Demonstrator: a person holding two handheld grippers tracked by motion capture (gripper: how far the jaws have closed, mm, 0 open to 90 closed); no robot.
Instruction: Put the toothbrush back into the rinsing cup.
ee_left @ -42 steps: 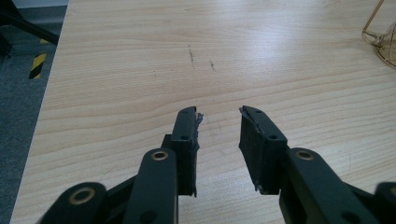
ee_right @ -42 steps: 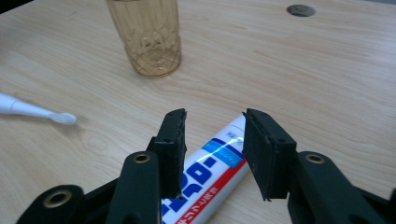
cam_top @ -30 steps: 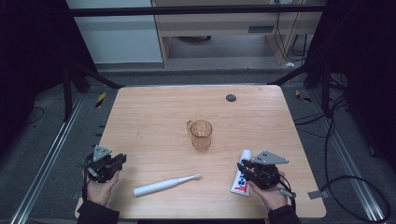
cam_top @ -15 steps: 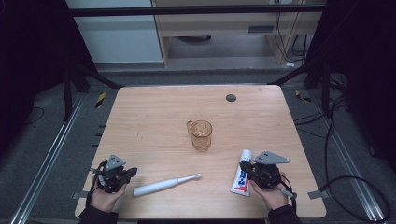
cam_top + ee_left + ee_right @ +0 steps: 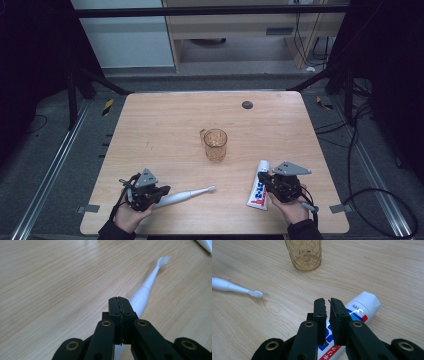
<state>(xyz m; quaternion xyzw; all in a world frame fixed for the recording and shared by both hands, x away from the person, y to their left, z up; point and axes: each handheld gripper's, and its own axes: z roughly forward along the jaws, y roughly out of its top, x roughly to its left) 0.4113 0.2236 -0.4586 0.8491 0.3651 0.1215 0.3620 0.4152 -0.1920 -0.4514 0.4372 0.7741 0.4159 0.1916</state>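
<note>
A white electric toothbrush lies near the table's front edge, its head pointing right. My left gripper is over the handle end, and in the left gripper view its jaws are shut on nothing while the toothbrush runs on beyond them. A white toothpaste tube with red and blue print lies at the front right. My right gripper hovers over the tube. Its jaws have just been closing, down to a thin slit with nothing between them.
An amber patterned glass cup stands upright in the middle of the wooden table; its base is just beyond the right gripper. A small dark round spot sits near the far edge. Metal rails and cables flank the table.
My left gripper has slid right along the front edge until it is over the toothbrush handle. The right gripper has stayed over the toothpaste tube.
</note>
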